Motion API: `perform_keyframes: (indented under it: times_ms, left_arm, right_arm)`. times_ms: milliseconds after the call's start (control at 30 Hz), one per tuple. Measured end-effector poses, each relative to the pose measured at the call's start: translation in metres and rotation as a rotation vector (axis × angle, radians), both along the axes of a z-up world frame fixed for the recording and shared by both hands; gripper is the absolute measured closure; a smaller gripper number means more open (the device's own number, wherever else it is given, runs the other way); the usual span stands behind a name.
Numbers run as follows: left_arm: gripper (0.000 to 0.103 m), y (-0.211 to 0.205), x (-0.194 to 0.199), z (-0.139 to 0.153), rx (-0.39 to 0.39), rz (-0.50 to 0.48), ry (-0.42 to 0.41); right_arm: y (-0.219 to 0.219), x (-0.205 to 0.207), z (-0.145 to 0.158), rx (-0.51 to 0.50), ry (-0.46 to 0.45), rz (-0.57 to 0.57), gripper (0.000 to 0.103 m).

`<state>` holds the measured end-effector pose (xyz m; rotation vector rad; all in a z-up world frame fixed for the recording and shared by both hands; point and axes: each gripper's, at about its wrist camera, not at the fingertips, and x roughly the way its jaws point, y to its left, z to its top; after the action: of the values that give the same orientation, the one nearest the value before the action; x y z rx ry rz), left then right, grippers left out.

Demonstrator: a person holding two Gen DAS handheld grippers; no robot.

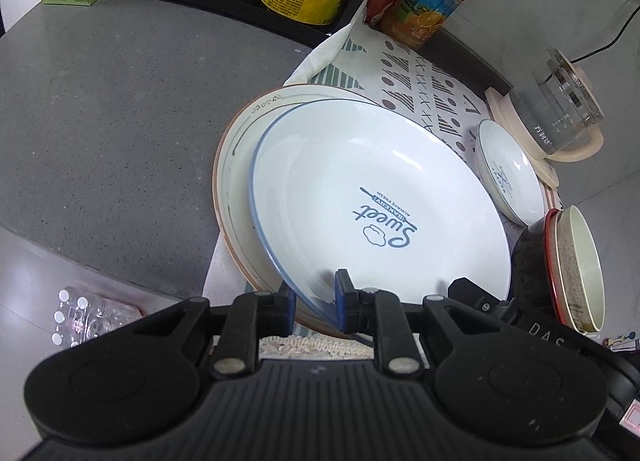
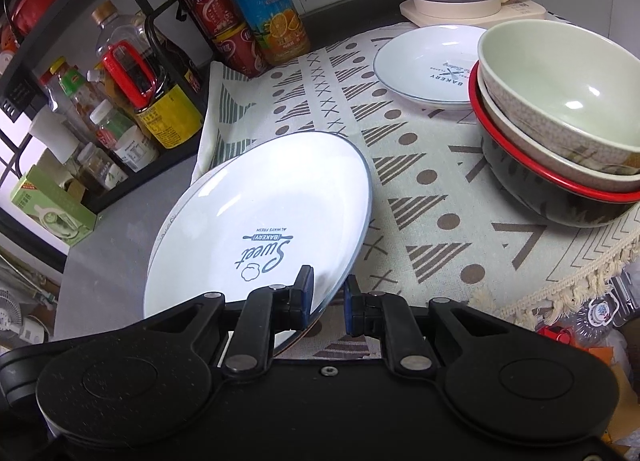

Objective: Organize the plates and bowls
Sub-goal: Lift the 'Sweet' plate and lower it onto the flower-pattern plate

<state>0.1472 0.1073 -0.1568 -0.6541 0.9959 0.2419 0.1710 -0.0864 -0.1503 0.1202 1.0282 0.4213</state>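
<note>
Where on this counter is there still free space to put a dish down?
The bare grey countertop left of the stacked plates is free, as is the patterned cloth before the nested bowls. The bottle rack is crowded.

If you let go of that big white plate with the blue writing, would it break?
Probably it could chip: the white plate looks glazed, hard and stiff. Its shine suggests it is slippery too. Both the left gripper and the right gripper pinch its thin rim, tilted over another plate.
</note>
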Motion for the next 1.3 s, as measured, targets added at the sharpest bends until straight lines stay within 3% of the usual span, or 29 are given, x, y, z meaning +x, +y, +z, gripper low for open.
perform_keyframes:
  times_ms: [500,733,867,1233,1300]
  left_arm:
    - [0.078,0.002,0.017,0.008,-0.011,-0.039,0.109]
    - [0.077,0.014,0.012,0.013,0.023,-0.004,0.105]
    - [0.071,0.024,0.011,0.012,0.051,0.035,0.105]
    - [0.071,0.033,0.011,0.004,0.091,0.085,0.088]
    - [0.076,0.034,0.011,0.002,0.078,0.084,0.078]
  right_arm:
    - [0.008,0.008,-0.003,-0.007,0.016,0.008,0.089]
    - [0.015,0.009,-0.005,-0.044,0.013,0.017,0.09]
    - [0.014,0.012,-0.007,-0.052,0.018,0.012,0.092]
    - [0.014,0.019,-0.013,-0.067,0.042,0.008,0.091]
    - [0.015,0.02,-0.014,-0.066,0.046,0.01,0.091]
